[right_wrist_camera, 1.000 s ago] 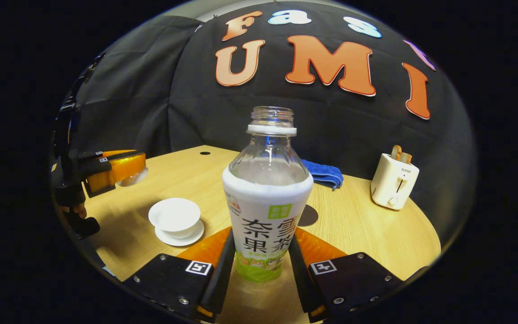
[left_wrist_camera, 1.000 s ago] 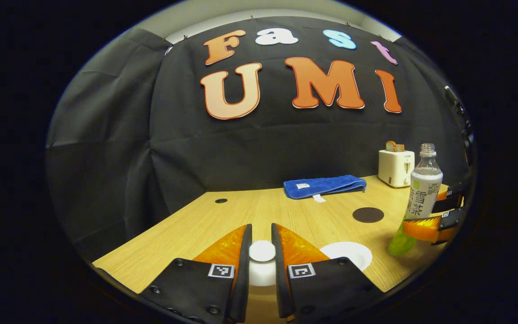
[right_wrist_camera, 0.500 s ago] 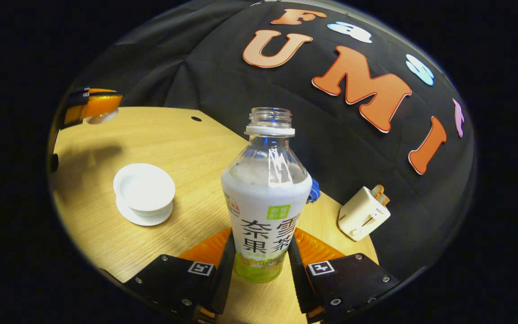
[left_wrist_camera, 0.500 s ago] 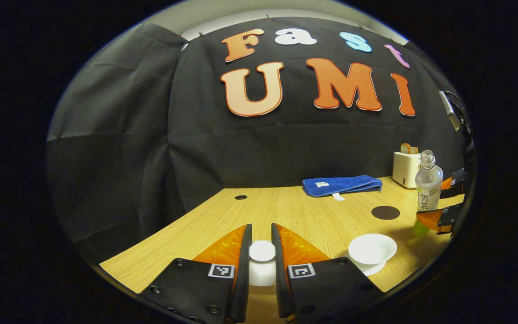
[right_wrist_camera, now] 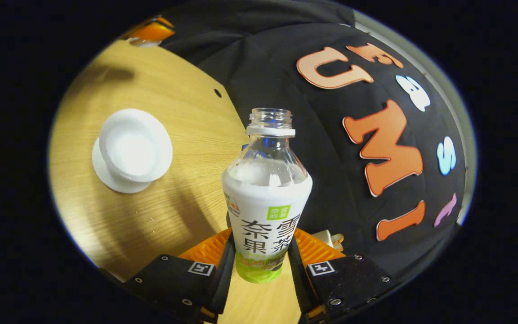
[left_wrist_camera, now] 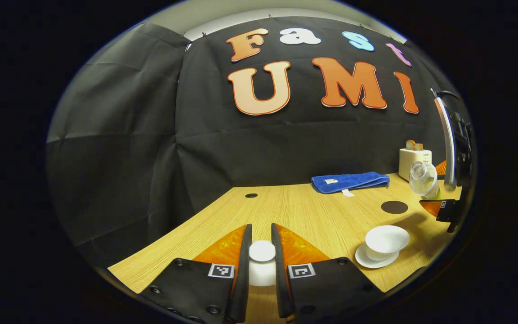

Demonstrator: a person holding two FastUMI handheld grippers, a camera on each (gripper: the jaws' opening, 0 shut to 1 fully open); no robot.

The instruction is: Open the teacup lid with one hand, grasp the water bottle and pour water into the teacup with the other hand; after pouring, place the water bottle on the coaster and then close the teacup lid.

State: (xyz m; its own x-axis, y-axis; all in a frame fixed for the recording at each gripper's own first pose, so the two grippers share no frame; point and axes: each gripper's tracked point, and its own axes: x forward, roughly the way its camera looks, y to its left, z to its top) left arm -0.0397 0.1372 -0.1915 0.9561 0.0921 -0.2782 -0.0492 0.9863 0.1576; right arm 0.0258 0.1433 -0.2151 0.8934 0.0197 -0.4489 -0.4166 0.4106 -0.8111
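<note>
Tilted far over since 1 second ago, the bottle now leans its open mouth toward the cup, and the right gripper view has rolled so the tabletop fills its 9 o'clock side. The right gripper has both fingers pinching the bottle's labelled body near the base. The cup stands uncovered on its saucer at 10 o'clock of the bottle, apart from it. At 11 o'clock, far off, the other gripper shows at the picture's edge.

In the left gripper view, the left gripper has its 2 fingers pinching the knob of the white lid, held above the tabletop. The cup sits at 3 o'clock of it on the saucer. A dark round coaster lies beyond the cup at 1 o'clock, with the tilted bottle above and right of it. A blue cloth and a white toaster lie toward the back.
</note>
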